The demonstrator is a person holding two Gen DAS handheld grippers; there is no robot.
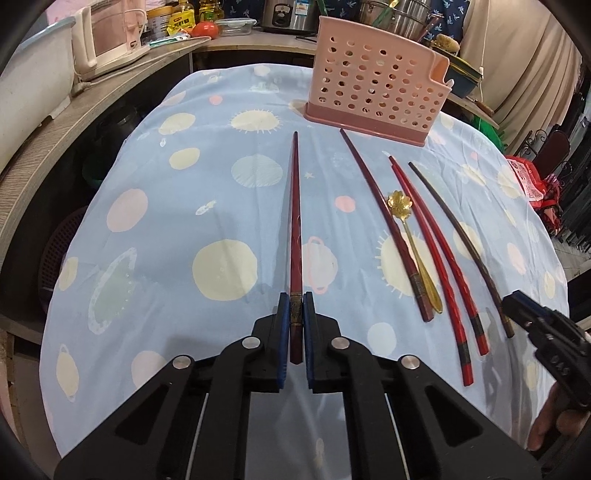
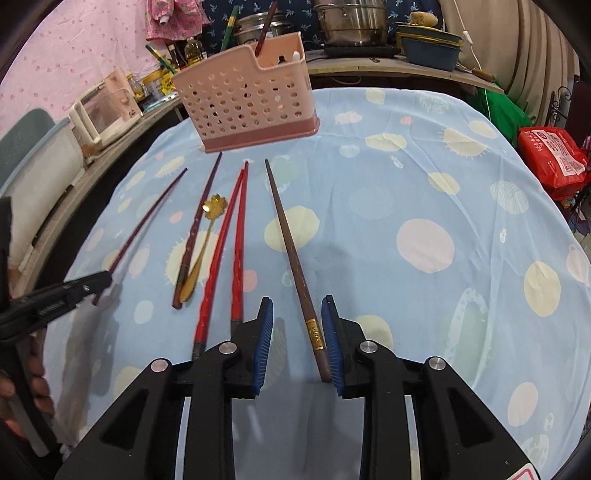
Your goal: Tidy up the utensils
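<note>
My left gripper (image 1: 295, 306) is shut on the thick end of a dark red chopstick (image 1: 295, 221) that lies pointing toward the pink perforated utensil holder (image 1: 376, 88). In the right wrist view my right gripper (image 2: 297, 308) stands open astride a brown chopstick (image 2: 293, 258), whose thick end lies beside the right pad. Between the two lie another dark chopstick (image 2: 201, 218), a gold flower spoon (image 2: 214, 206) and two red chopsticks (image 2: 240, 236). The holder (image 2: 247, 107) has a utensil or two standing in it. The left gripper (image 2: 99, 280) shows at the left edge.
A blue tablecloth (image 1: 184, 206) with pastel planets covers the table. Behind it a counter carries a white appliance (image 1: 107, 40), bottles and steel pots (image 2: 351, 22). A red bag (image 2: 550, 158) sits off the right side. The right gripper (image 1: 517, 306) enters low on the right.
</note>
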